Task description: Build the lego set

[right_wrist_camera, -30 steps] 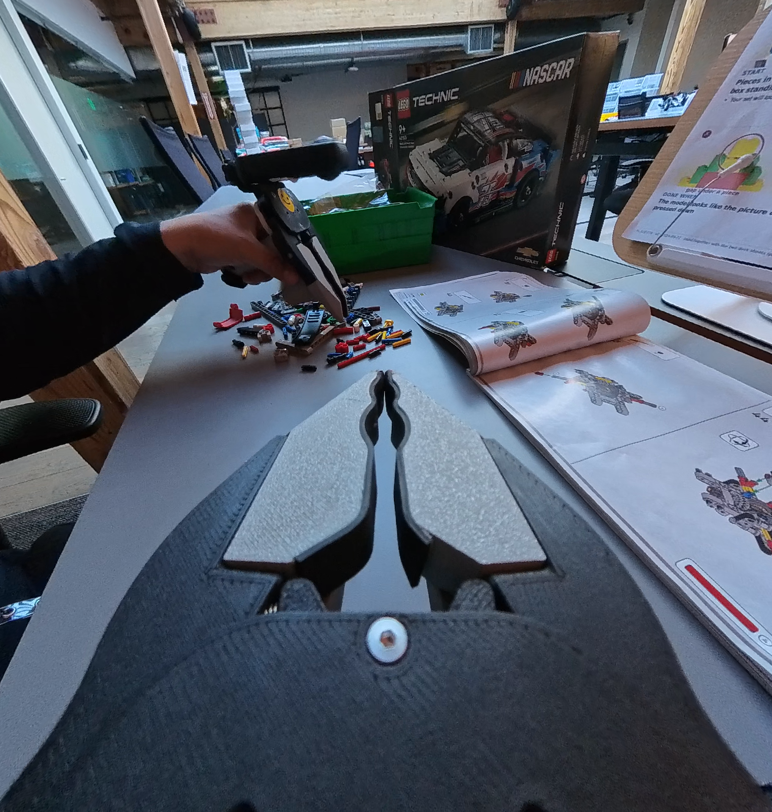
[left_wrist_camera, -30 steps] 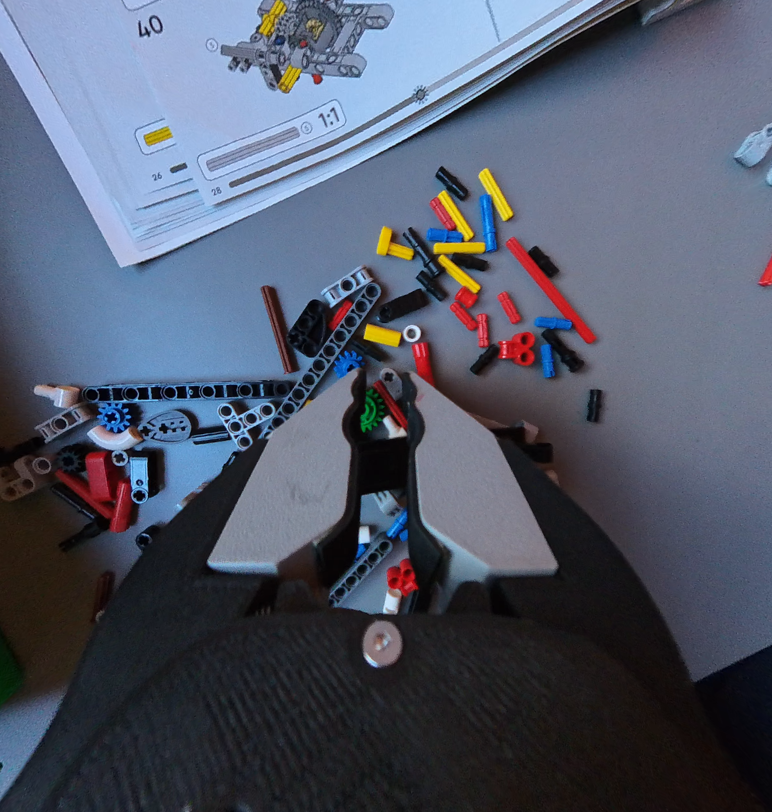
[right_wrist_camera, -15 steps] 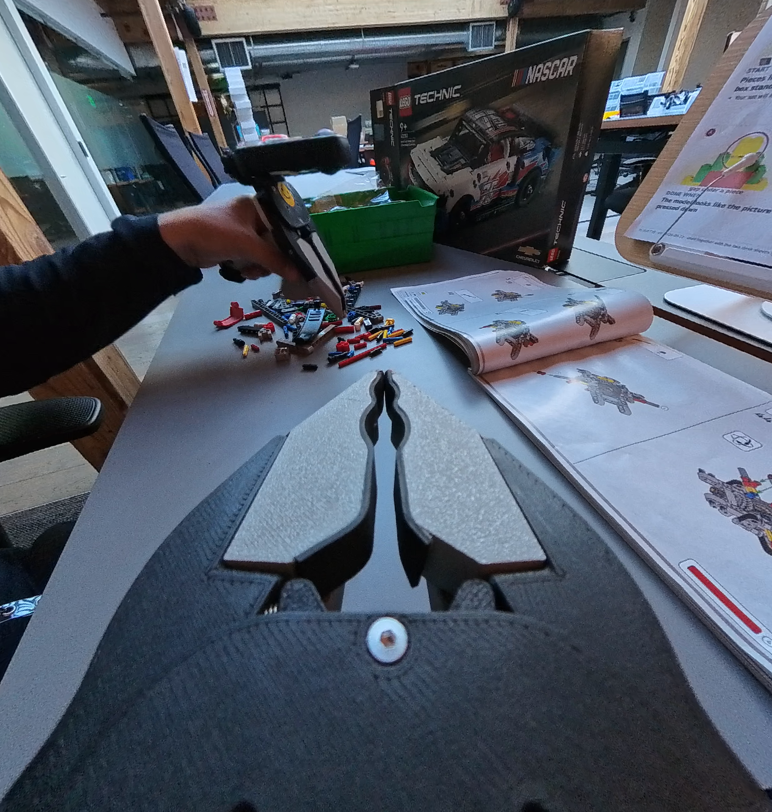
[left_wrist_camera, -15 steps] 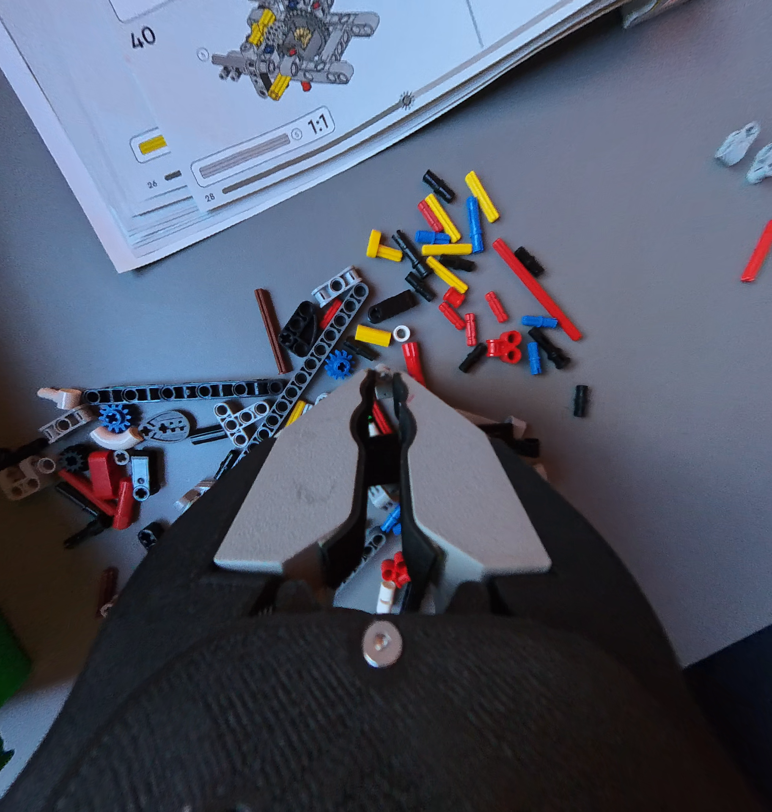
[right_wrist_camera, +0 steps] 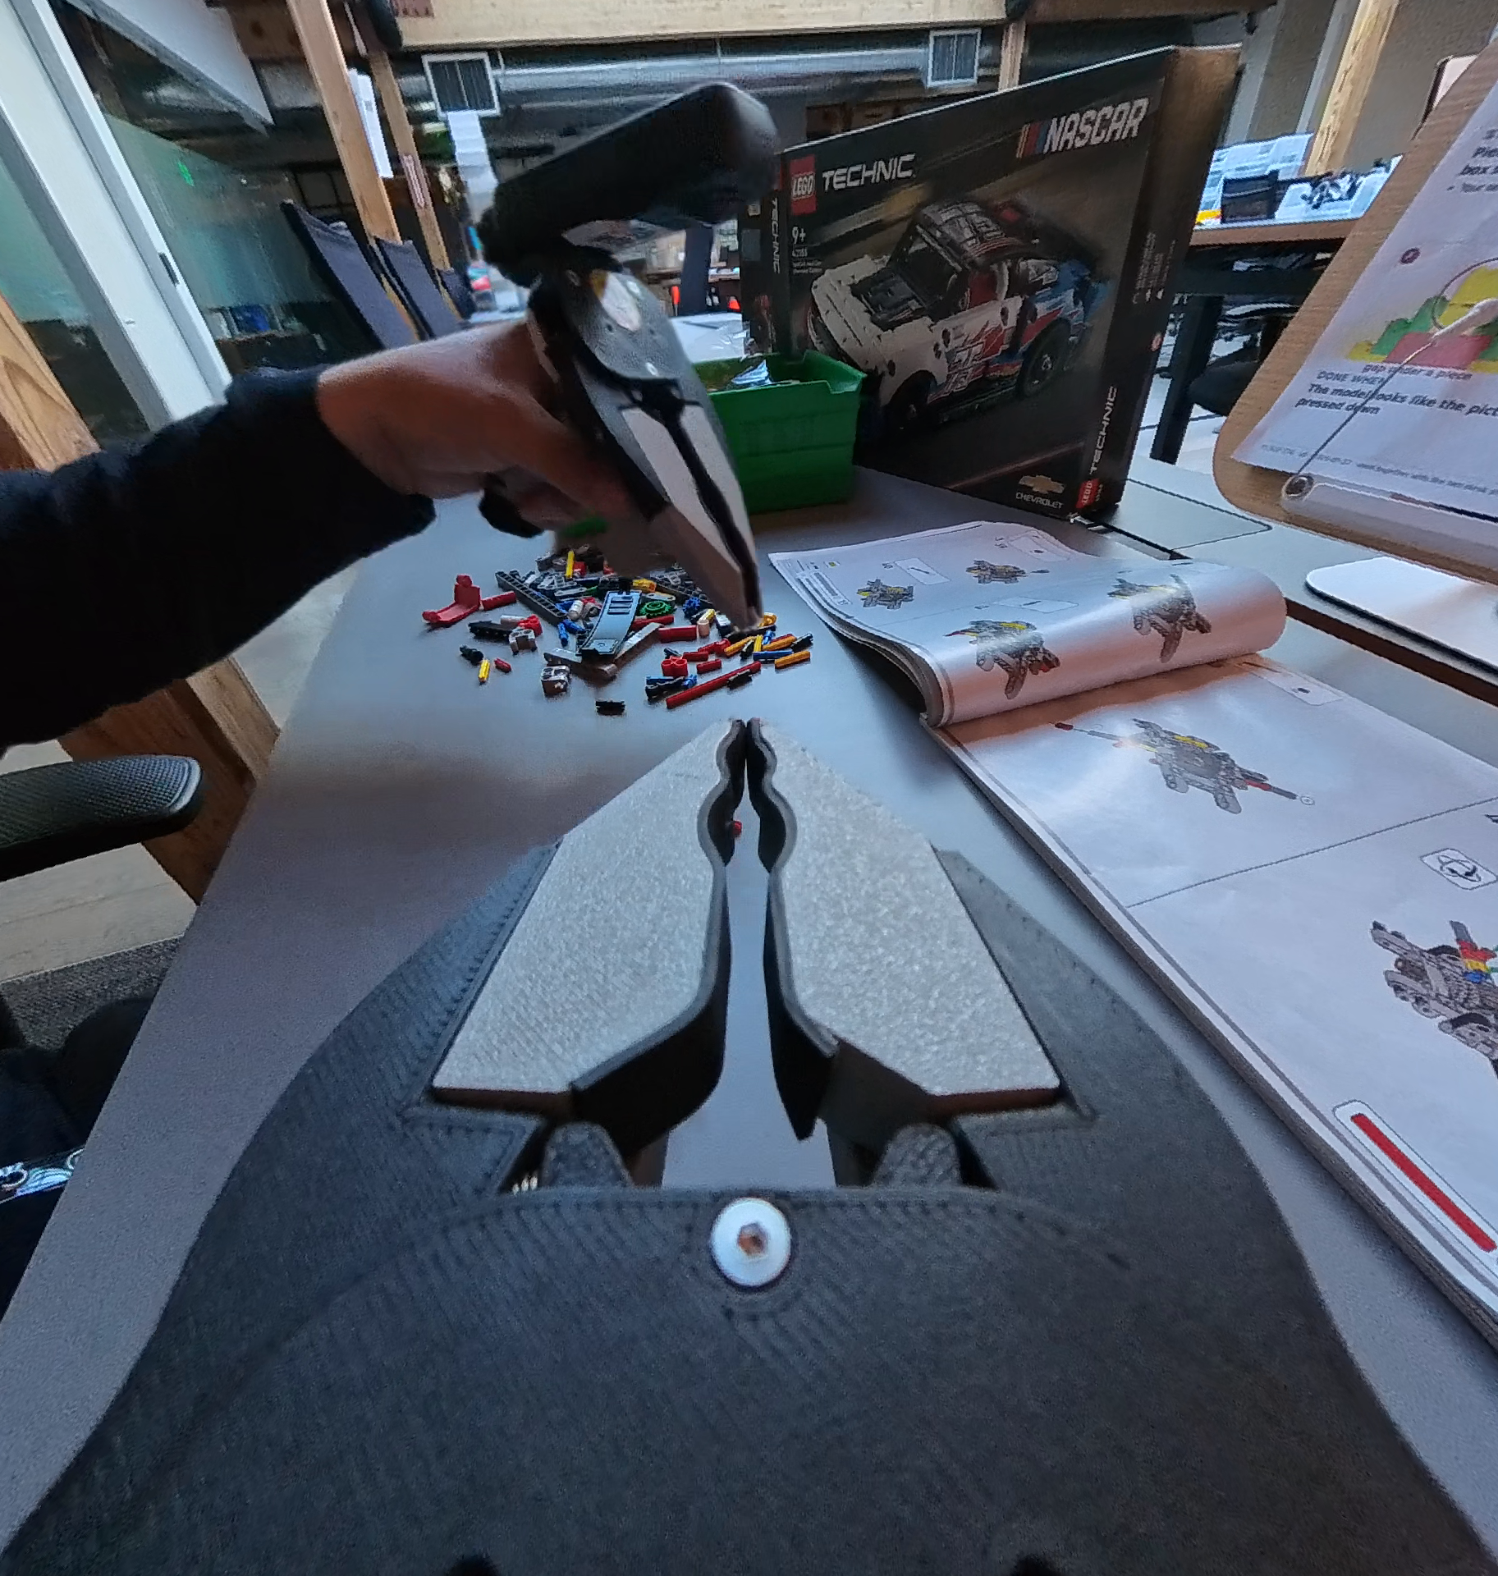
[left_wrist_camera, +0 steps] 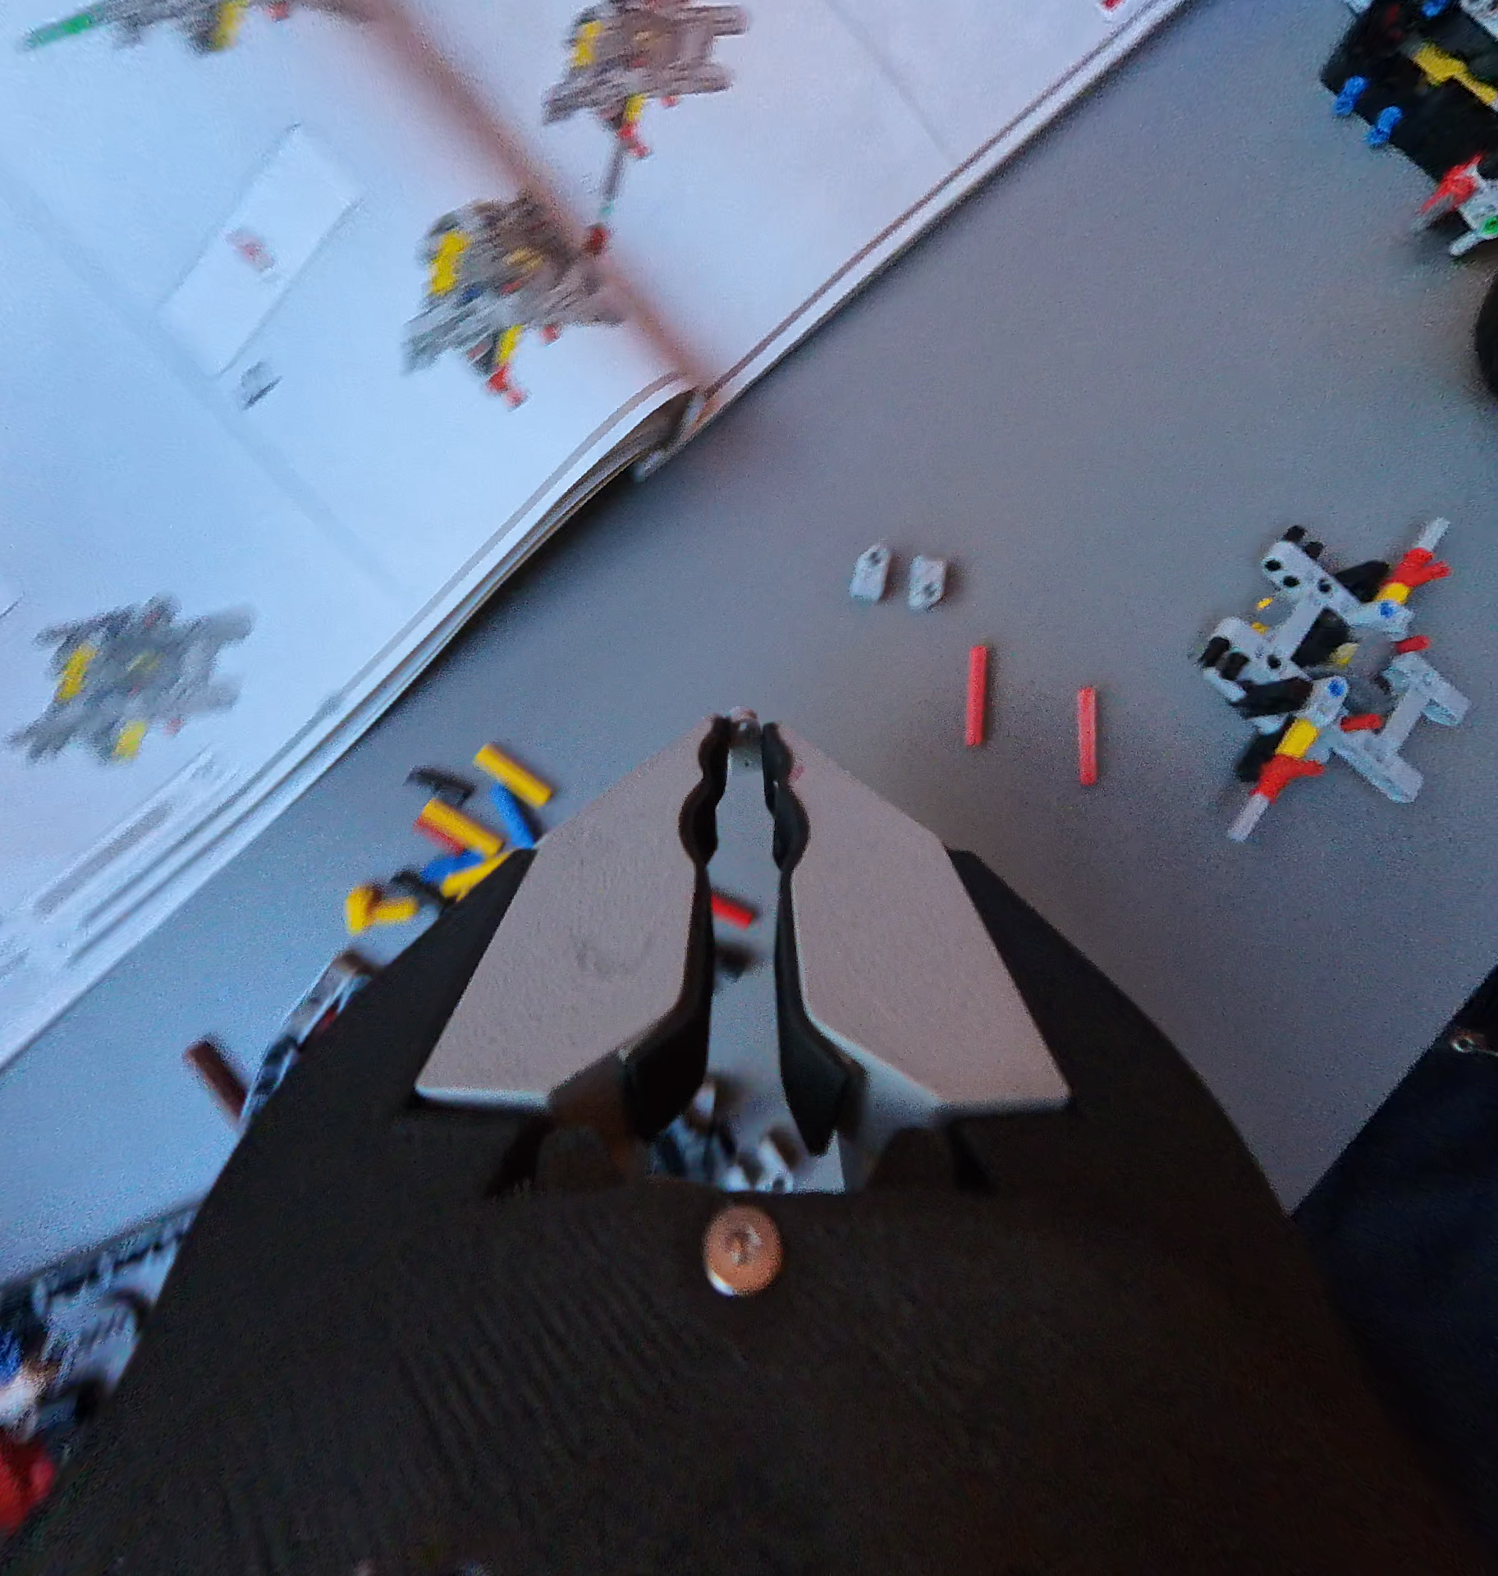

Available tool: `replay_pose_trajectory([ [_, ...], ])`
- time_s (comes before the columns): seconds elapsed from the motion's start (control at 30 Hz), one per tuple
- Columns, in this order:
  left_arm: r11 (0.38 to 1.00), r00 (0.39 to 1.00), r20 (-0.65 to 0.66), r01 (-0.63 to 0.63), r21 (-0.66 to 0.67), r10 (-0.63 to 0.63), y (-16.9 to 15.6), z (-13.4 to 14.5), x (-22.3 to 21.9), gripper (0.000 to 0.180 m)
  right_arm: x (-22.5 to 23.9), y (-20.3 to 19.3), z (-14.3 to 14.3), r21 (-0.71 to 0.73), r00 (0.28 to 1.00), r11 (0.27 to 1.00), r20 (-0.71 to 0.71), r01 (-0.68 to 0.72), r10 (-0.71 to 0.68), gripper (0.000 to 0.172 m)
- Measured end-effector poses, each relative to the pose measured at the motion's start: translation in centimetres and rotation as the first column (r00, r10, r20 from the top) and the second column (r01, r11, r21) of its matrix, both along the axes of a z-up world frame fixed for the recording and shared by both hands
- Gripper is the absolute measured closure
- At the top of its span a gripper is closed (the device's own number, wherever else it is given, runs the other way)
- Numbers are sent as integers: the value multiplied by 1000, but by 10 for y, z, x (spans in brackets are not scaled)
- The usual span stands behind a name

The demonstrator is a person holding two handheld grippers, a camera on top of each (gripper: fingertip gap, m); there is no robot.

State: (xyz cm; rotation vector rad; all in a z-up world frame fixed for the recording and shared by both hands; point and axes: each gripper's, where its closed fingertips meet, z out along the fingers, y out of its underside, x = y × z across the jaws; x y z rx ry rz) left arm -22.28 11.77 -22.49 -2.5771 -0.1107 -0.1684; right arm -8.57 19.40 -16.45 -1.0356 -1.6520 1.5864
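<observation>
My table (right_wrist_camera: pixel 370 767) is a plain grey top in an open workshop with timber posts (right_wrist_camera: pixel 336 111) and glass partitions (right_wrist_camera: pixel 88 256). An open instruction booklet (right_wrist_camera: pixel 1240 853) lies to my right, a boxed car kit (right_wrist_camera: pixel 984 298) and a green bin (right_wrist_camera: pixel 779 426) stand at the far edge, and loose building pieces (right_wrist_camera: pixel 626 631) are scattered beyond my fingertips.

My left gripper (left_wrist_camera: pixel 743 735) pinches a small pale grey piece (left_wrist_camera: pixel 738 723) at its tips, above the table; blur hides its shape. My right gripper (right_wrist_camera: pixel 746 733) is closed on nothing, low over bare table. A half-built assembly (left_wrist_camera: pixel 1325 674) sits far right; another (left_wrist_camera: pixel 1461 111) is cut off at the corner.
</observation>
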Motion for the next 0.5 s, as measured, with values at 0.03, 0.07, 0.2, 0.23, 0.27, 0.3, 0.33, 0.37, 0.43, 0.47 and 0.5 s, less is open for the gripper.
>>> replay_pose_trajectory([
  [0.03,999,999,0,33,-11,-33,10,-5,7,176,0,0,0,1,1000,1000,-1,2,-2,172],
  [0.07,998,998,-2,59,-30,-59,19,-12,13,176,0,1,1,0,1000,1000,-3,4,-4,172],
  [0.2,988,993,25,113,-108,-111,39,-44,30,176,1,4,4,-14,1000,1000,-12,8,-8,172],
  [0.23,986,993,29,119,-118,-116,42,-49,32,175,1,4,4,-14,1000,1000,-13,7,-7,172],
  [0.27,989,992,34,120,-87,-118,47,-47,35,176,1,3,4,-12,1000,1000,-13,5,-6,172],
  [0.3,989,992,34,120,-92,-118,47,-48,36,176,2,2,4,-9,1000,1000,-13,3,-3,172],
  [0.33,988,993,19,115,-104,-114,46,-48,34,175,2,2,4,-6,1000,1000,-12,0,0,172],
  [0.37,988,994,2,111,-106,-112,45,-47,32,173,1,1,3,-4,1000,1000,-10,-3,3,172],
  [0.43,990,994,-2,106,-97,-107,43,-41,31,169,1,0,2,-1,1000,1000,-7,-9,9,172],
  [0.47,991,995,-4,96,-91,-97,40,-36,29,167,1,-1,2,-1,1000,1000,-6,-12,12,172],
  [0.5,993,996,-12,83,-82,-85,38,-30,25,166,1,-2,2,0,1000,1000,-5,-14,14,172],
])
